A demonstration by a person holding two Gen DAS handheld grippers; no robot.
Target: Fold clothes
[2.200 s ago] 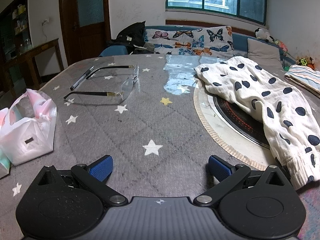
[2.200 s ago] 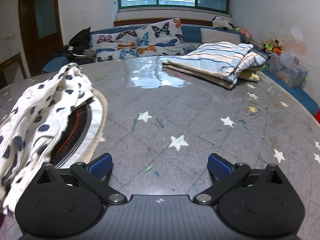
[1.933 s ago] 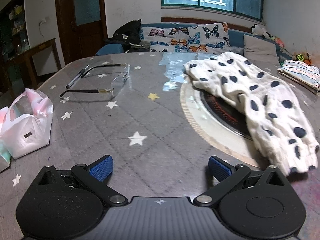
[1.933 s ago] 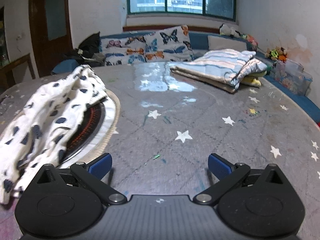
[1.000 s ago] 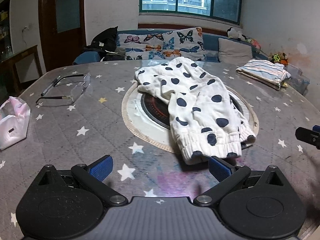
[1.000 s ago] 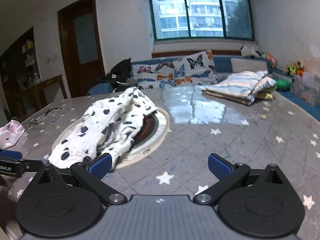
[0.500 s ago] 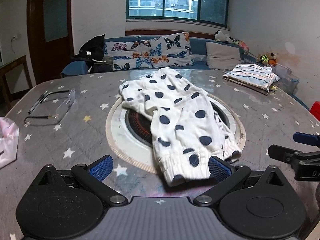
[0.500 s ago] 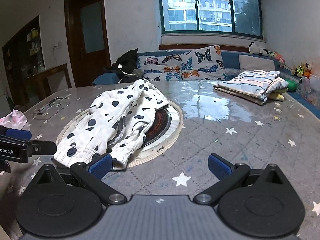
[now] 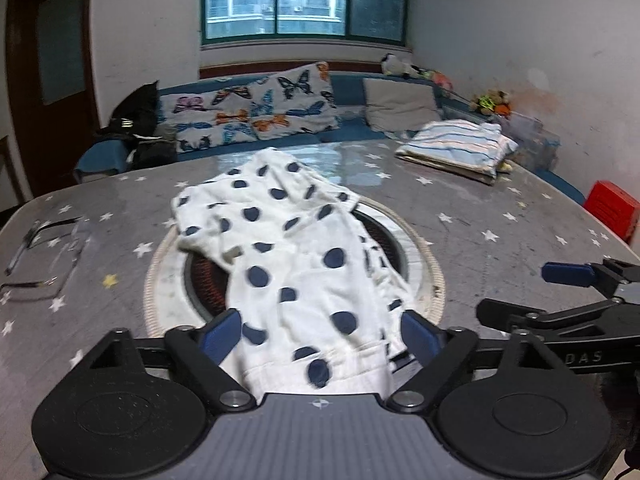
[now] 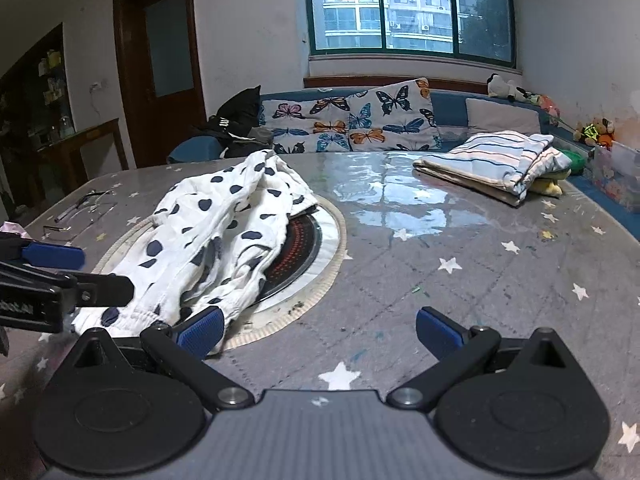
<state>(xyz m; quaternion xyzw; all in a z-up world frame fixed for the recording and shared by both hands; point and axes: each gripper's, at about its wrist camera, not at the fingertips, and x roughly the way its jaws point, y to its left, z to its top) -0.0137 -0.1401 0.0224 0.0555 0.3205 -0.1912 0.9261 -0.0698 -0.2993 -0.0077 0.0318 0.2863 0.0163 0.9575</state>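
on the grey star-printed table (image 9: 500,208): one white garment with navy polka dots (image 9: 288,248), one folded pile of striped blue-and-white cloth (image 9: 456,148) at far right, one pair of clear-lens glasses (image 9: 48,252) at far left. the dotted garment is crumpled, lying over a round dark burner with a pale ring (image 9: 424,264) at mid-table, its gathered cuffs nearest. left gripper (image 9: 320,332) jaws wide apart, holding nothing, blue pads (image 9: 220,332) either side of the near cuff edge. right gripper (image 10: 320,332) also spread wide and empty; the hem lies against its left pad (image 10: 200,330), bare table between the jaws.
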